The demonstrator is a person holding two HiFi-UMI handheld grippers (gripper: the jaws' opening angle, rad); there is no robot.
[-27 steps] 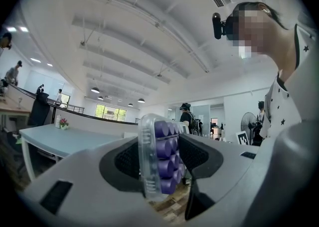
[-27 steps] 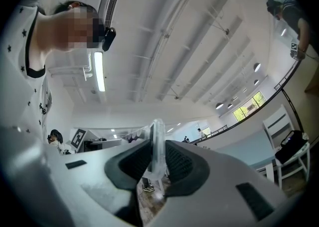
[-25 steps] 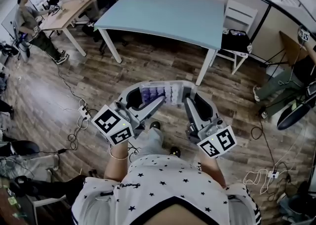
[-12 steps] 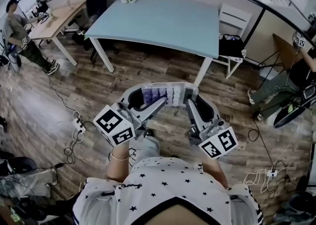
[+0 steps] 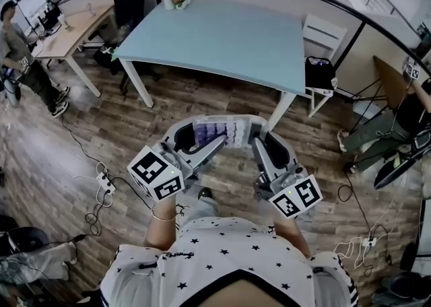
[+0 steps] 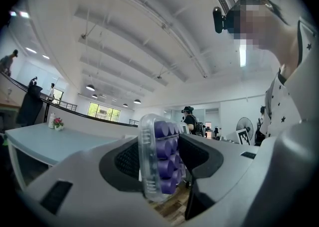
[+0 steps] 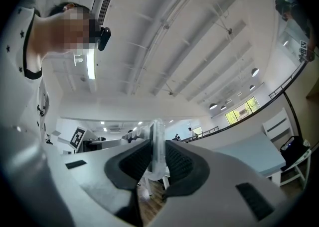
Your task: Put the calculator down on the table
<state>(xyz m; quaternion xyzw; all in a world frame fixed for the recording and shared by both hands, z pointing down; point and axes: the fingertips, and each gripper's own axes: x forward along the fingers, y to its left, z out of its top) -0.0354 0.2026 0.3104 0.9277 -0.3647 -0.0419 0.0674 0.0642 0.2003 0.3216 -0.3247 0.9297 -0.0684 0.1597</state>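
— Where is the calculator (image 5: 222, 130) sitting right now?
— It is hanging at the centre of the head view, in the air over the wooden floor (image 5: 101, 130). That puts it just below the near edge of the light-blue table (image 5: 222, 36) in the frame, and it is not touching the tabletop.
— Who is holding it?
— Both grippers are. The left gripper (image 5: 202, 139) is clamping the left end, its pads pressing on the clear case and the purple keys. The right gripper (image 5: 254, 136) is pinching the right end, its jaws standing narrow across the thin edge.
— What is differing from a second ago?
— The grip is staying the same on both sides. The table is sliding down the frame and looming larger. Its near right leg (image 5: 283, 112) is now ending just beside the right gripper. The people by the wooden desk (image 5: 67, 29) are drifting toward the upper-left edge. The white chair (image 5: 323, 29) is sitting a little lower at the upper right.
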